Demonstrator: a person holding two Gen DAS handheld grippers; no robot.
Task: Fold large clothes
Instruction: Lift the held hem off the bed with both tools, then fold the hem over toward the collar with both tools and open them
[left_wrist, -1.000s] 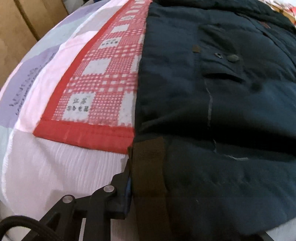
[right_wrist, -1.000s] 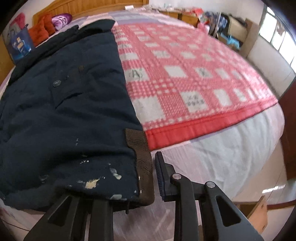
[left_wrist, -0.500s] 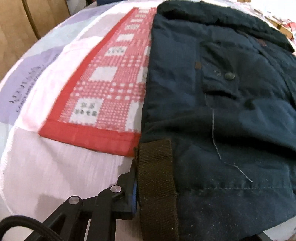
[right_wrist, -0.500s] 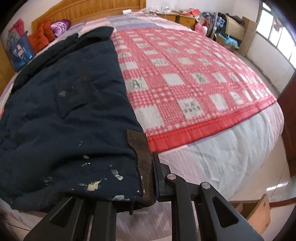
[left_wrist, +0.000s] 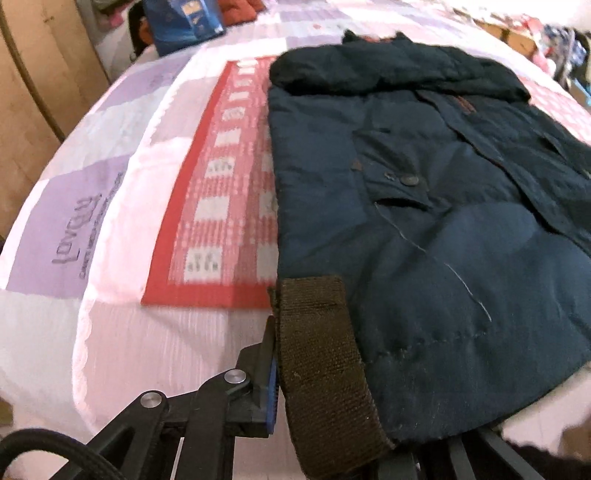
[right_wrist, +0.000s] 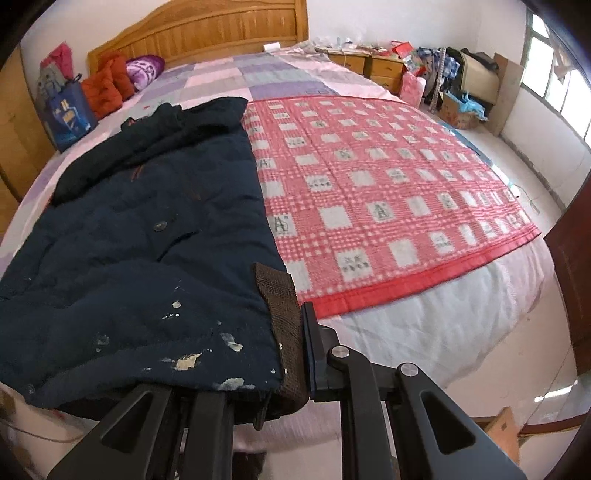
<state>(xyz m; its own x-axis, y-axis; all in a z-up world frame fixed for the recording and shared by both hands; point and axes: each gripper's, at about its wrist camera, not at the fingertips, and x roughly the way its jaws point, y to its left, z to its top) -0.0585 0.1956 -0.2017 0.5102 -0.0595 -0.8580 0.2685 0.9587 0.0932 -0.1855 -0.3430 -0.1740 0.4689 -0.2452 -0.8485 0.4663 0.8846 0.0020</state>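
Note:
A large dark navy jacket (left_wrist: 424, 206) lies spread on the bed, its collar toward the headboard; the right wrist view shows the same jacket (right_wrist: 140, 236) with pale stains near the hem. My left gripper (left_wrist: 295, 373) is shut on the jacket's hem at its brown ribbed band (left_wrist: 321, 362). My right gripper (right_wrist: 295, 354) is shut on the opposite hem corner, at its brown ribbed band (right_wrist: 284, 317). Both hem corners are lifted off the bedding. Each gripper's inner finger is hidden under the cloth.
A red and white checked blanket (right_wrist: 388, 206) covers the bed to the right of the jacket. Pillows and a blue bag (right_wrist: 70, 114) sit by the wooden headboard (right_wrist: 207, 33). Nightstands and clutter (right_wrist: 443, 74) stand at the far right, a wooden wardrobe (left_wrist: 33, 92) at the left.
Both grippers closed onto the brown hem bands and rose, lifting the jacket's lower edge. More of the bed and room now shows in both views.

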